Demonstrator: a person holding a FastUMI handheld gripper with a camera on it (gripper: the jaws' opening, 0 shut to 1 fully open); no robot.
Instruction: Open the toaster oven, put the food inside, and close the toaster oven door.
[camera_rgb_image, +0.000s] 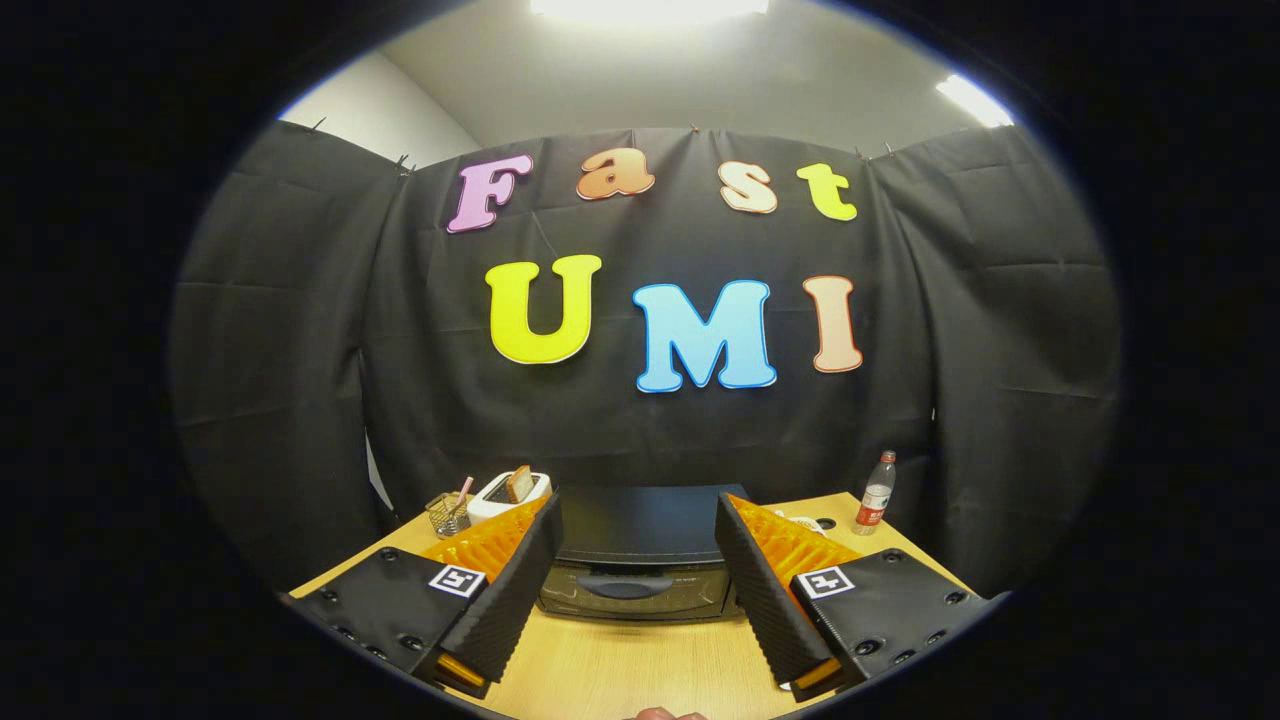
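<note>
A black toaster oven (640, 560) stands on the wooden table (640, 670) straight ahead, its glass door shut with a dark handle (627, 585) across the front. My gripper (637, 520) hangs open above the table, its two fingers spread to either side of the oven's front, touching nothing. A slice of toast (519, 483) stands upright in a white pop-up toaster (505, 497) behind the left finger.
A small wire basket (448, 514) with a pink stick sits left of the white toaster. A clear water bottle (875, 493) with a red label stands at the table's back right corner. Black cloth walls close the booth behind the table.
</note>
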